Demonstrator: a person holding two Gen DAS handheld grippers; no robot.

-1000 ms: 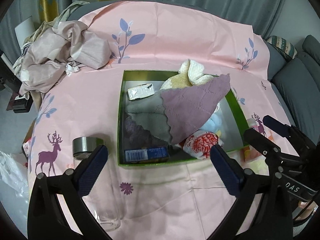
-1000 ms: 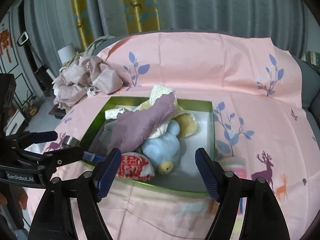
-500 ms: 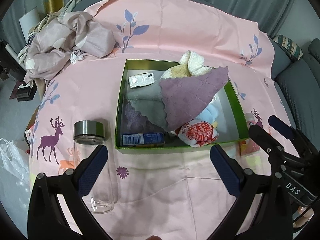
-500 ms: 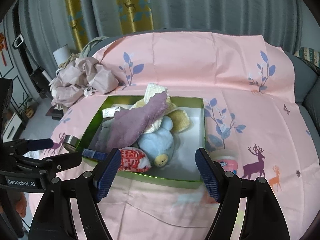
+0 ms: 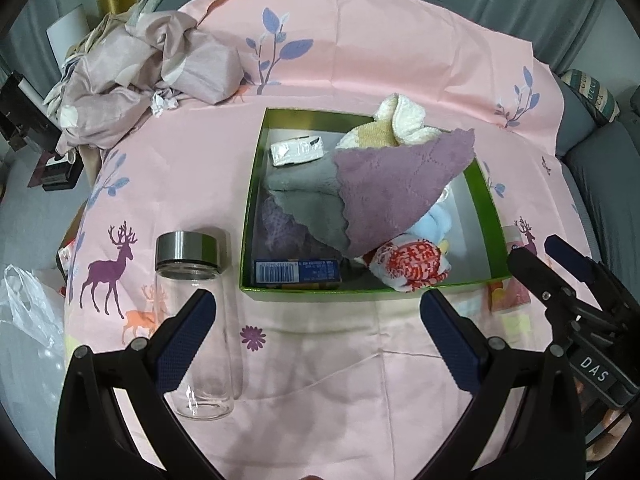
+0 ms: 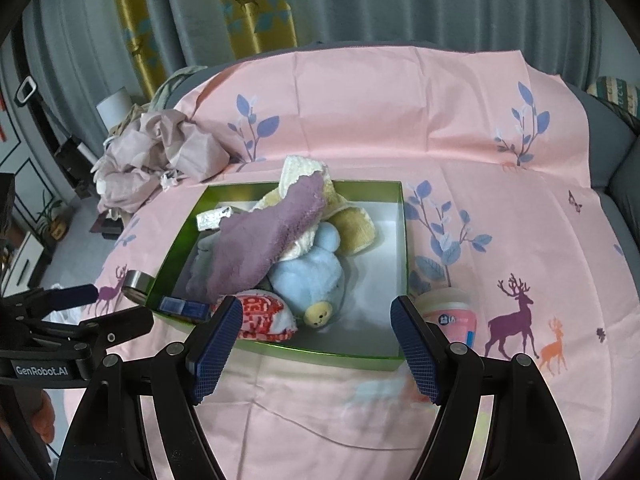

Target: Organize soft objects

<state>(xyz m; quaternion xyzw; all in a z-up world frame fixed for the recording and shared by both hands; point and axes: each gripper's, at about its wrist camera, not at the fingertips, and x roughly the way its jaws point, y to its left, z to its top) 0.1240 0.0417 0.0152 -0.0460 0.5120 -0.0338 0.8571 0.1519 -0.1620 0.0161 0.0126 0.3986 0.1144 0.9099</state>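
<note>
Both tools released, short of the green box (image 5: 486, 204)

Left tool (image 5: 316, 336) and right tool (image 6: 316, 344) hold nothing; purple cloth (image 5: 392, 188) drapes the blue plush (image 6: 316, 276) inside the box. Grabbing the cloth could drag neighbours out, since it overlaps them

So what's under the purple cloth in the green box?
Under the purple cloth: a grey cloth, a blue plush toy and a yellow-cream towel. What is beneath those is hidden.

Purple cloth (image 5: 396, 192) draped over toys in box (image 5: 250, 216)
</note>
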